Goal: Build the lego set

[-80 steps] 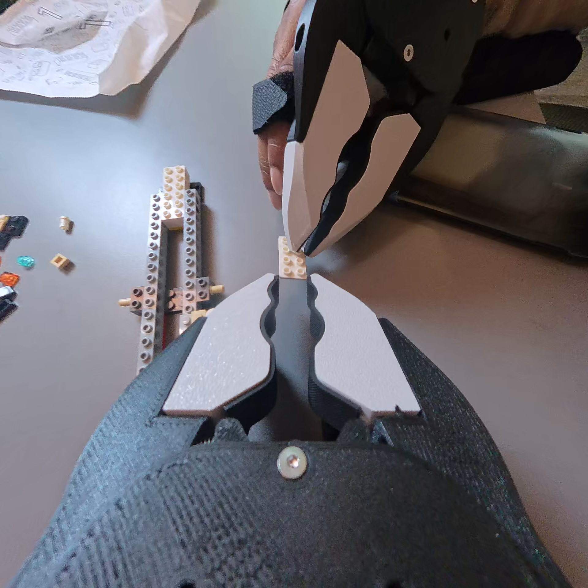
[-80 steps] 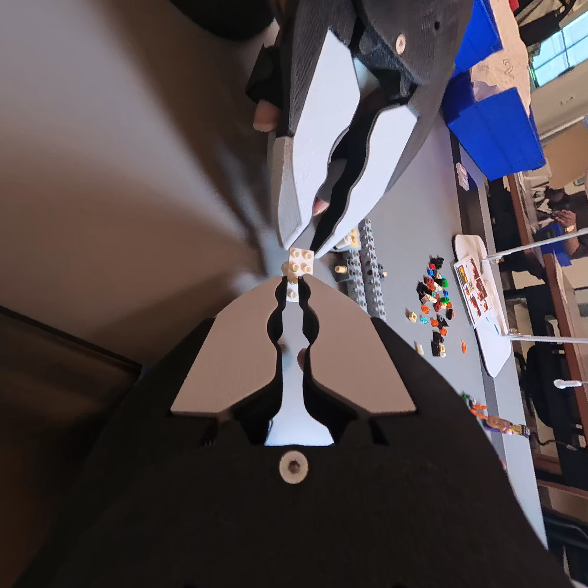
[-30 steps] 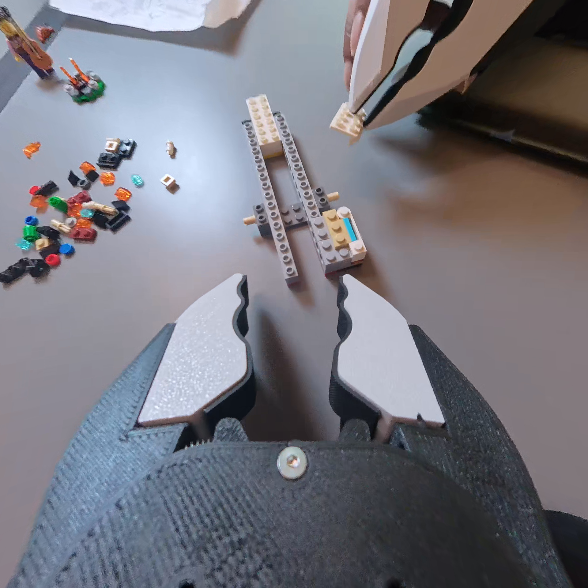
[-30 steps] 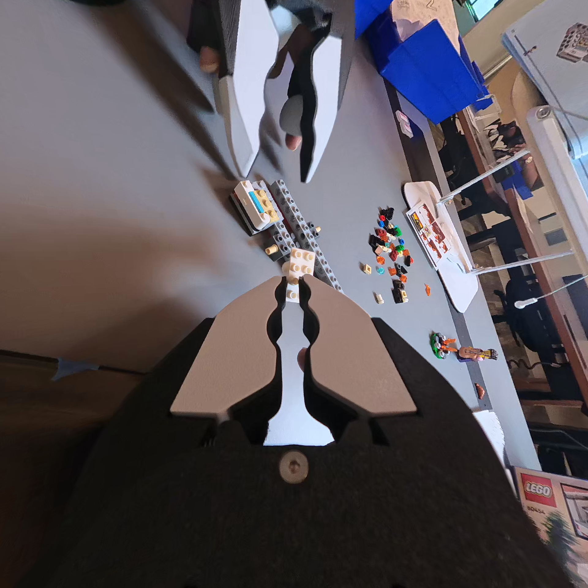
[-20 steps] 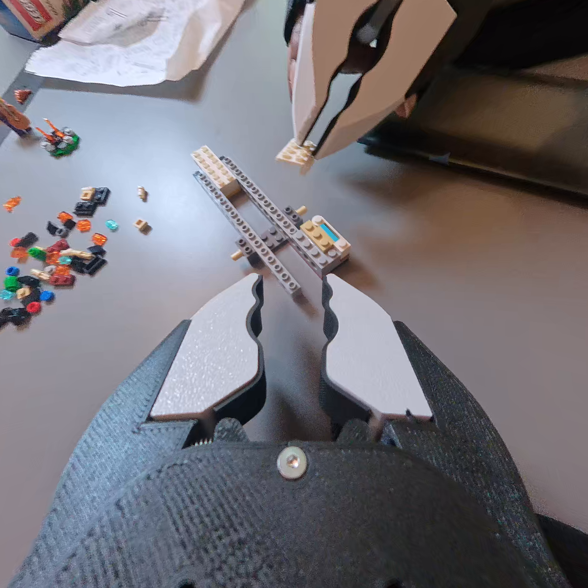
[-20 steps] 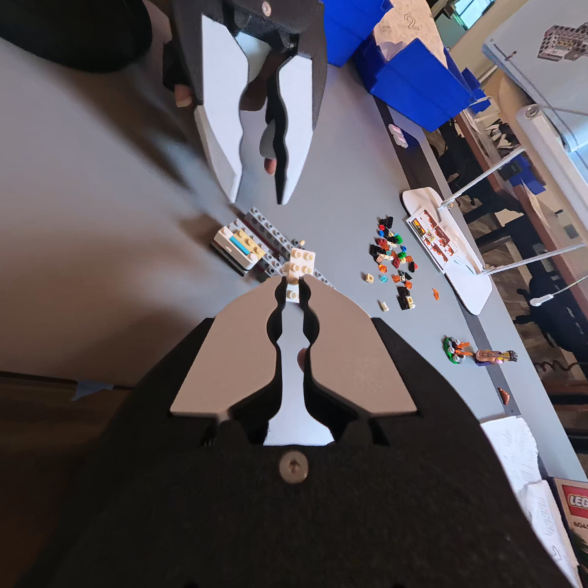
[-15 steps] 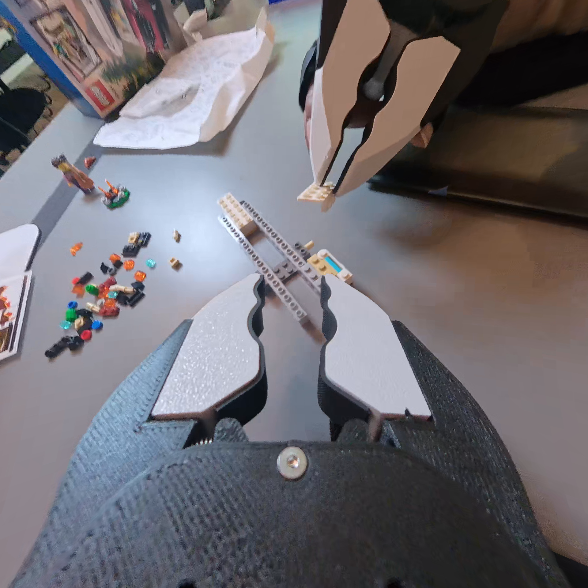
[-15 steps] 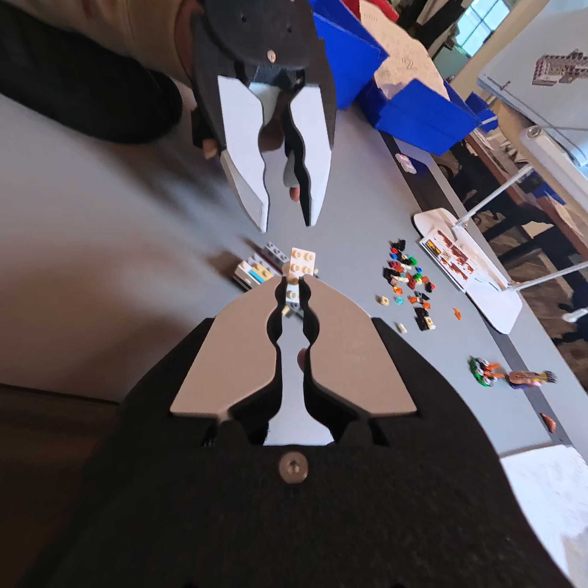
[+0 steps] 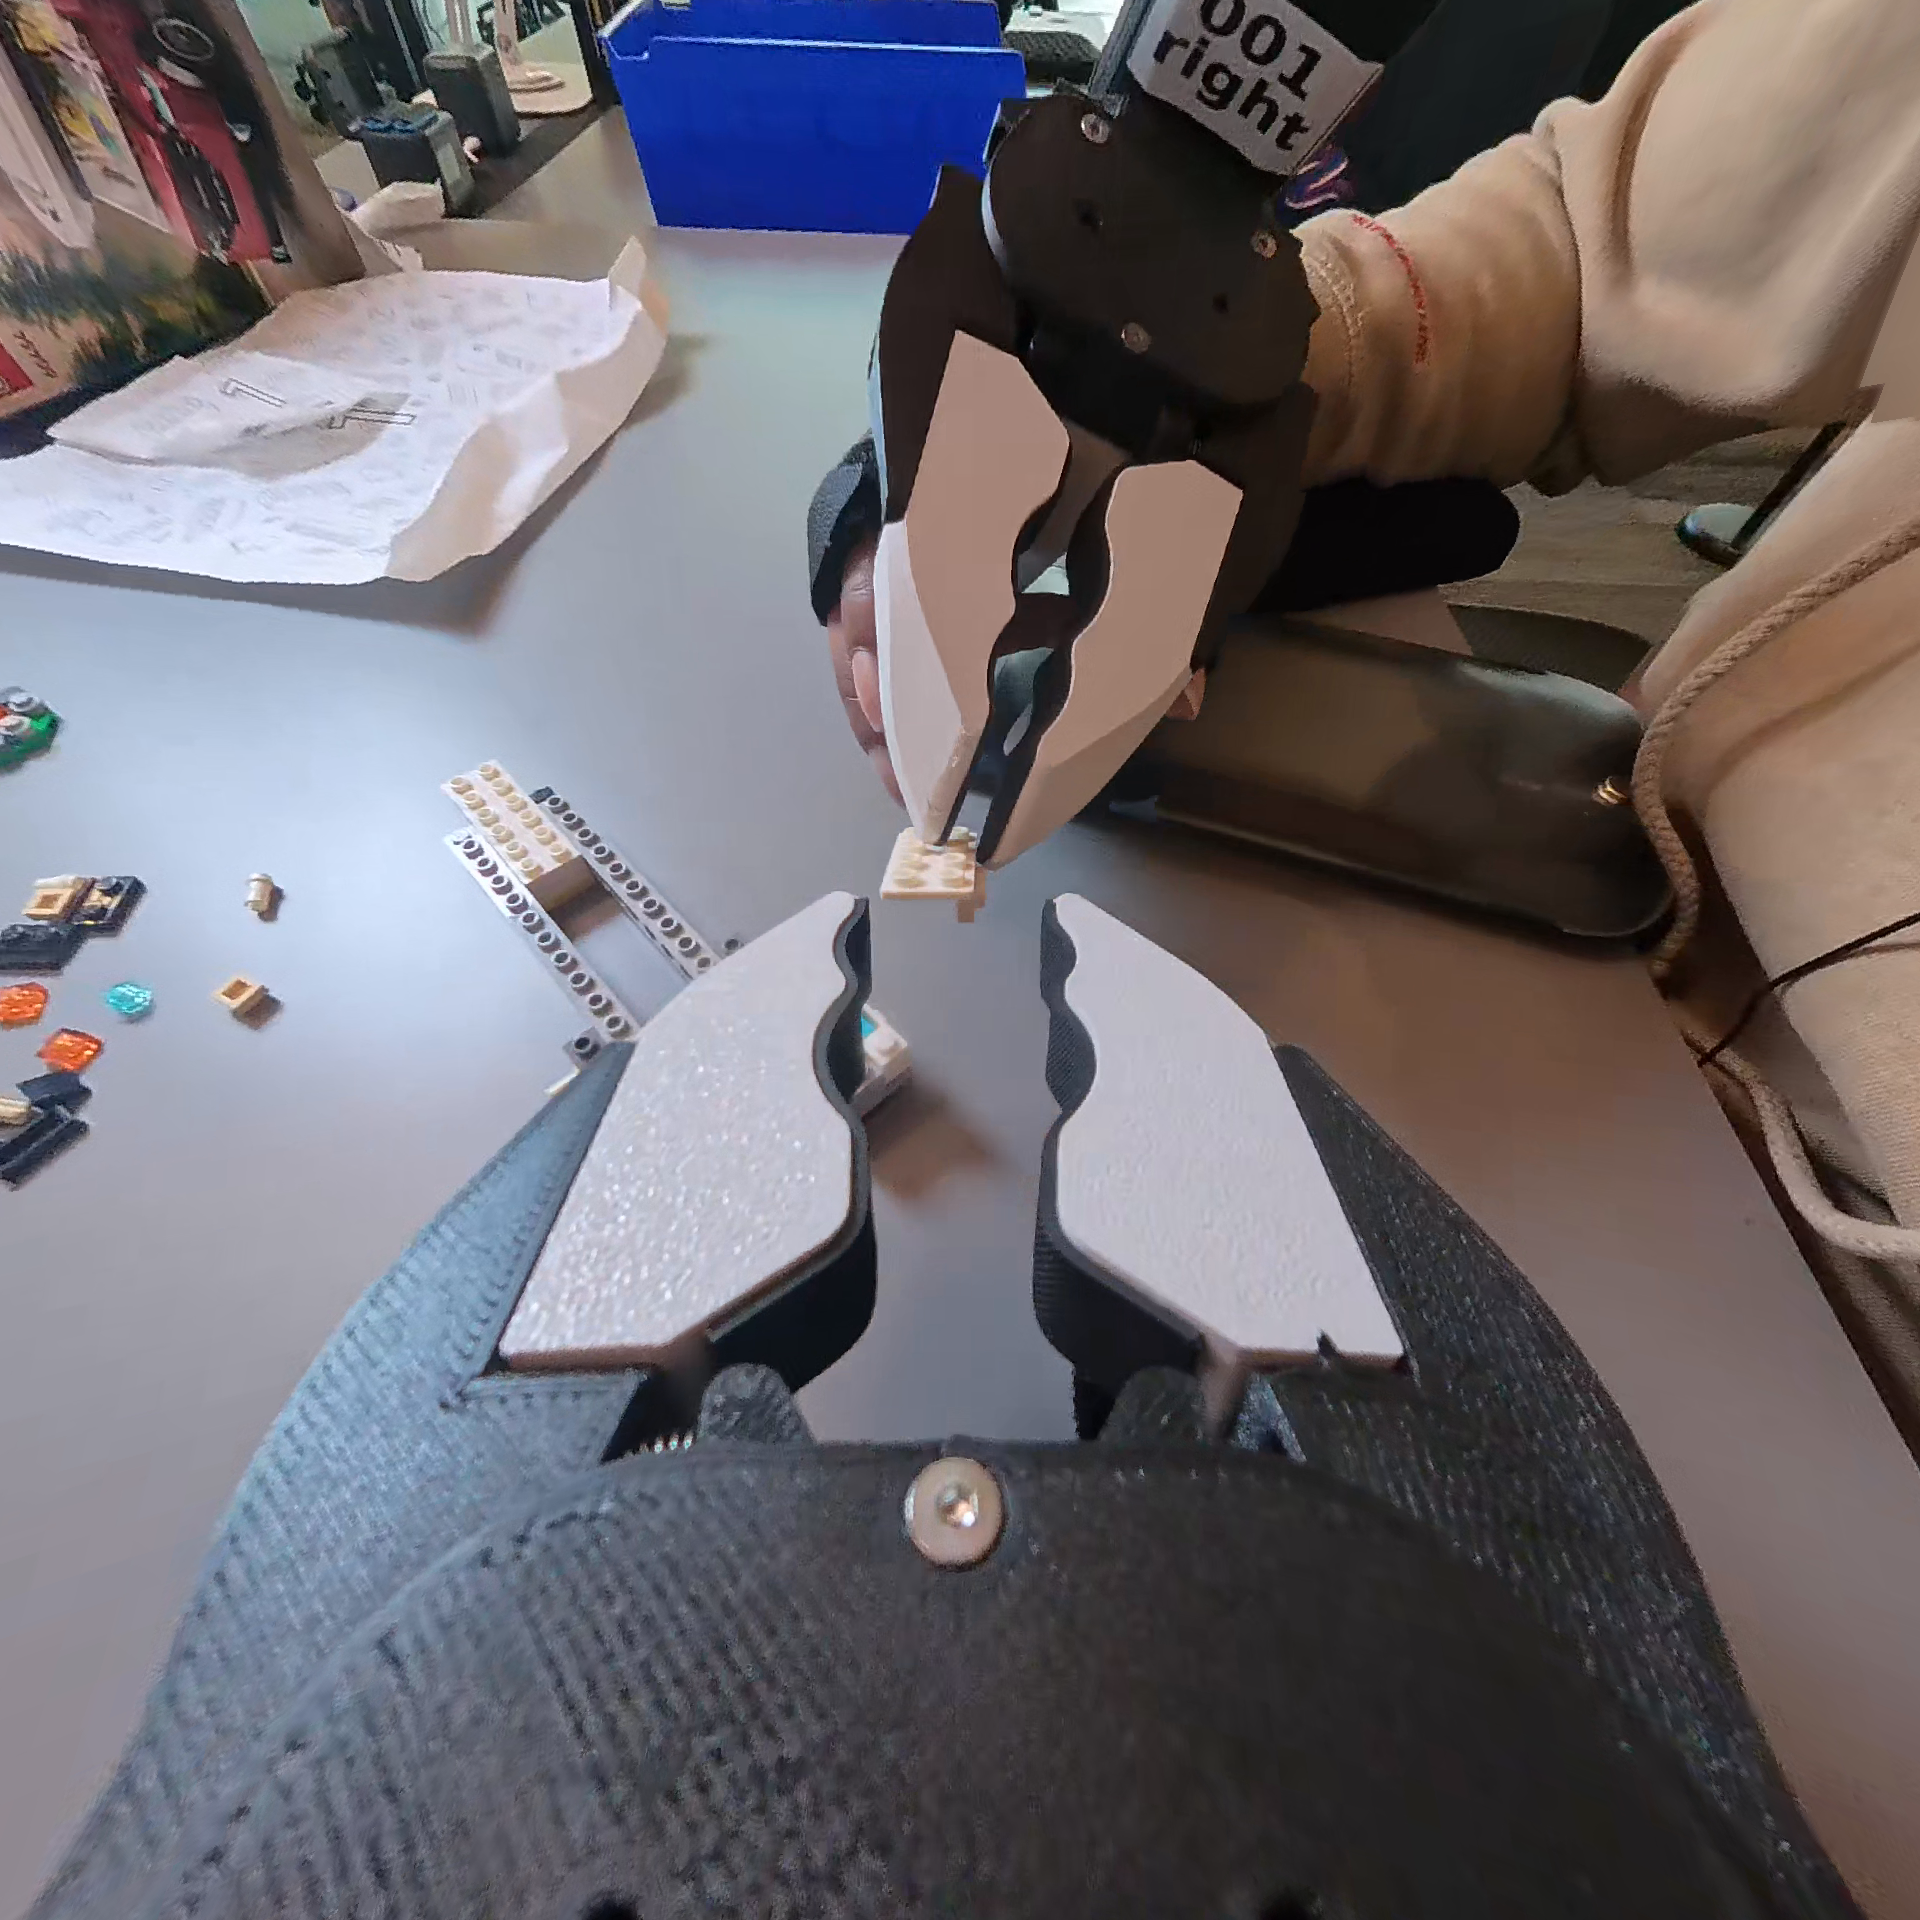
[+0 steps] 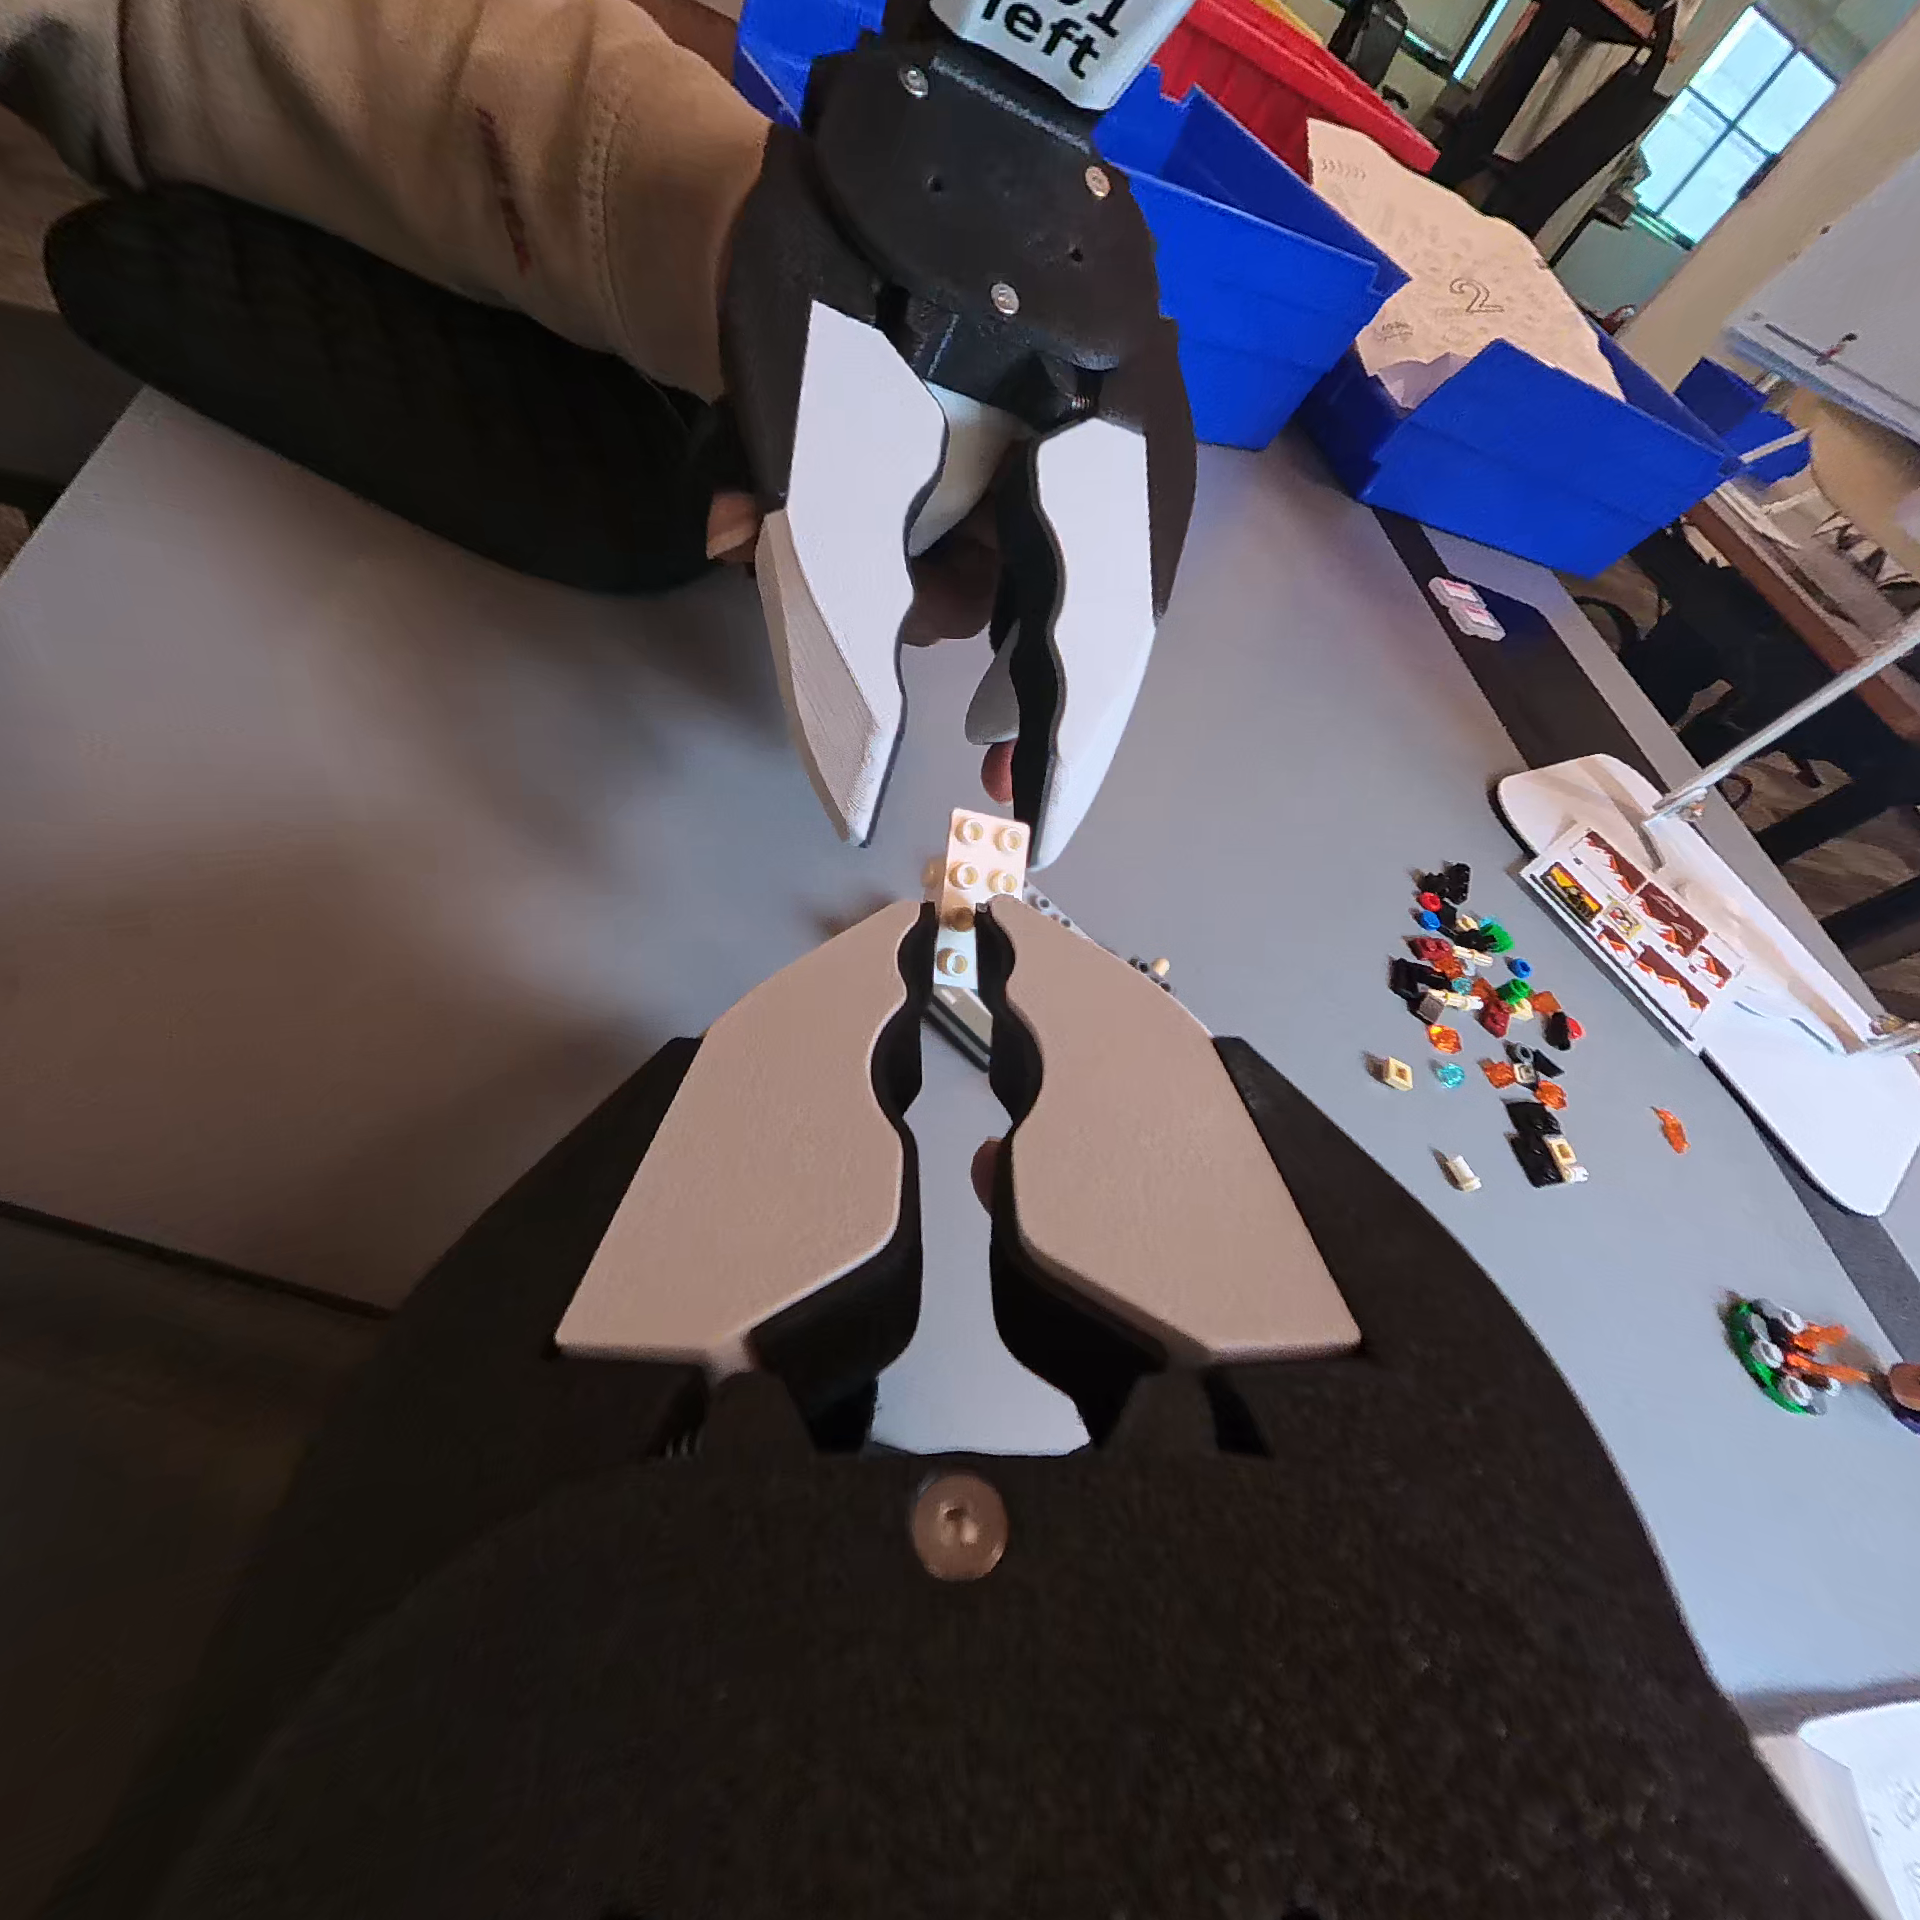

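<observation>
My right gripper (image 10: 958, 914) is shut on a small tan plate (image 10: 982, 857) and holds it above the table. In the left wrist view the right gripper (image 9: 961, 836) faces me with the plate (image 9: 932, 865) at its tips. My left gripper (image 9: 956, 920) is open and empty, its fingertips just short of the plate. In the right wrist view the left gripper (image 10: 951, 831) stands open with the plate's far end between its tips. The grey lego frame (image 9: 582, 914) with a tan brick (image 9: 514, 821) lies on the table, partly hidden by my left finger.
Loose small pieces (image 9: 52, 997) lie left of the frame, also in the right wrist view (image 10: 1475, 987). A crumpled paper bag (image 9: 312, 416), a set box (image 9: 104, 156) and blue bins (image 10: 1247, 281) stand at the back. A sticker sheet (image 10: 1631, 925) and a small green build (image 10: 1782, 1361) lie nearby. Both grippers' tips are close together, under 4 cm apart. Both grippers' tips are roughly 30 centimeters from the small green build (image 10: 1782, 1361).
Both grippers have risen and turned to face each other. The right gripper has brought the tan plate up to the left gripper's open fingertips. The frame stays on the table.
</observation>
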Demonstrator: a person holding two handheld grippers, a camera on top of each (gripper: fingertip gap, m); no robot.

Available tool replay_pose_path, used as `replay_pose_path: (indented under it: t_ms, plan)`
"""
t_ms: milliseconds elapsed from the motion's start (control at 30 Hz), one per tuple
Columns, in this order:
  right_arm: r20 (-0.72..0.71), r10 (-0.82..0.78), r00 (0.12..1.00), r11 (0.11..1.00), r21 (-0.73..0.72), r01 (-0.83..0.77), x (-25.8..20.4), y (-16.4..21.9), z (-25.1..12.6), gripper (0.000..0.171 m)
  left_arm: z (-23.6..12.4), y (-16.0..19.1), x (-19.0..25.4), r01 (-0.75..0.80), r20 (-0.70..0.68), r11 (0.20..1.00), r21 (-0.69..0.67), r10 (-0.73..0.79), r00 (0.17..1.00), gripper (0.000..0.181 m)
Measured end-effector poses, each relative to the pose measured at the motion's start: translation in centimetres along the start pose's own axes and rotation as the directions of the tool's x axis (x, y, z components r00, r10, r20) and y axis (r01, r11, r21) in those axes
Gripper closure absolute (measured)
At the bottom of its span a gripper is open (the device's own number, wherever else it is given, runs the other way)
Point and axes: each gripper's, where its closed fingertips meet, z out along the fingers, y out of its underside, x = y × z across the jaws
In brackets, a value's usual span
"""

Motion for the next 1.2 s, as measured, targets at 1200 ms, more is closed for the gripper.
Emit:
replay_pose_path:
  t_ms: [1200]
  plan:
    - [-0.012, -0.038, 0.999, 0.969, -0.244, 0.034, 0.3, 2.1, 3.2, 0.130, -3.8, 2.3, -5.4, 0.025, 0.128, 1.000, 0.004, -0.025, 0.991, 0.163]
